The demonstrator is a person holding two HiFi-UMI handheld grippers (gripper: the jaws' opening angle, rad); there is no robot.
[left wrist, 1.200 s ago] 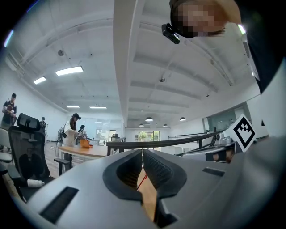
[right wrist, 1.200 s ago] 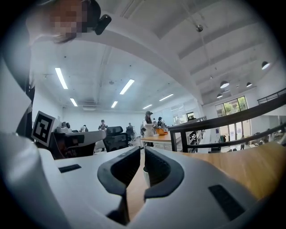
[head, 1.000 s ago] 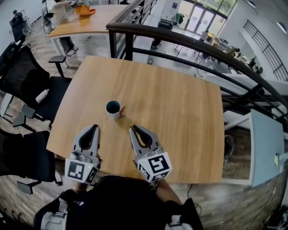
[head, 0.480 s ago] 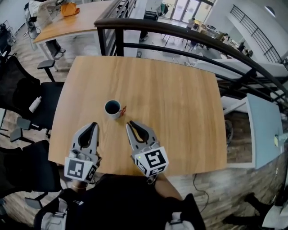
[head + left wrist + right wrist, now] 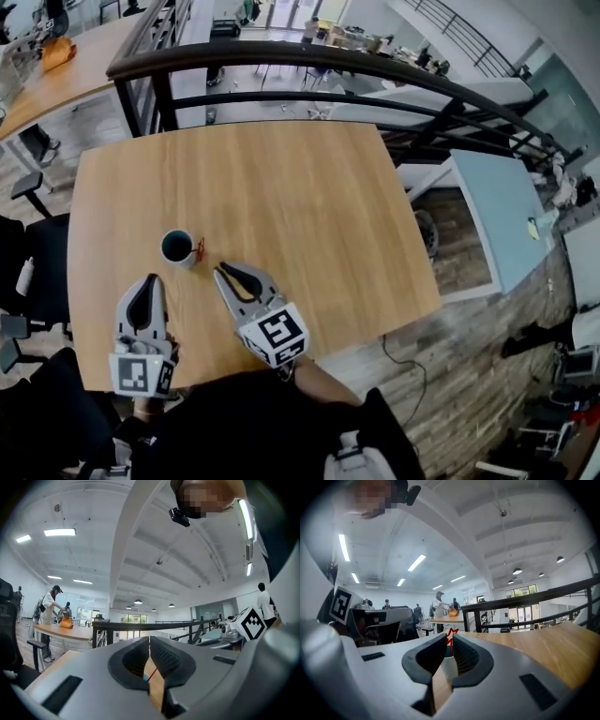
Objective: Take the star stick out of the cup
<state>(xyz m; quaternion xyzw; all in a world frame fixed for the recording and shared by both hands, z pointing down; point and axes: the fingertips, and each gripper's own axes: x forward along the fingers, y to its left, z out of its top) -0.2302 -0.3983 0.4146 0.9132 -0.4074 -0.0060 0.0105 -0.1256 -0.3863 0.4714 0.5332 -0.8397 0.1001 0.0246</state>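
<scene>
Cup: the small white round cup (image 5: 176, 247), dark inside, is standing upright on the light wooden table (image 5: 281, 178), toward its near-left corner but in from both edges.
Star stick: the thin red star stick (image 5: 199, 248) is sitting in the cup, leaning over the rim's right side.
Left gripper: the left gripper (image 5: 148, 280) is hovering on the near side of the cup, its jaws meeting at the tips and carrying nothing.
Right gripper: the right gripper (image 5: 223, 271) is pointing at the cup from the near right, close to it but apart. Its jaws are drawn together bar a sliver and holding nothing, and the star is showing just past the tips.
Step in hand: probably the approach; nothing is gripping the stick yet.
Risk, narrow jaws: advancing without spreading them is likely to shove the stick or the rim.
Risk, light cup: nobody is steadying it, so a sideways pull may tip or drag it.
Risk, thin stick: a grip off its centre may let it slip.
</scene>
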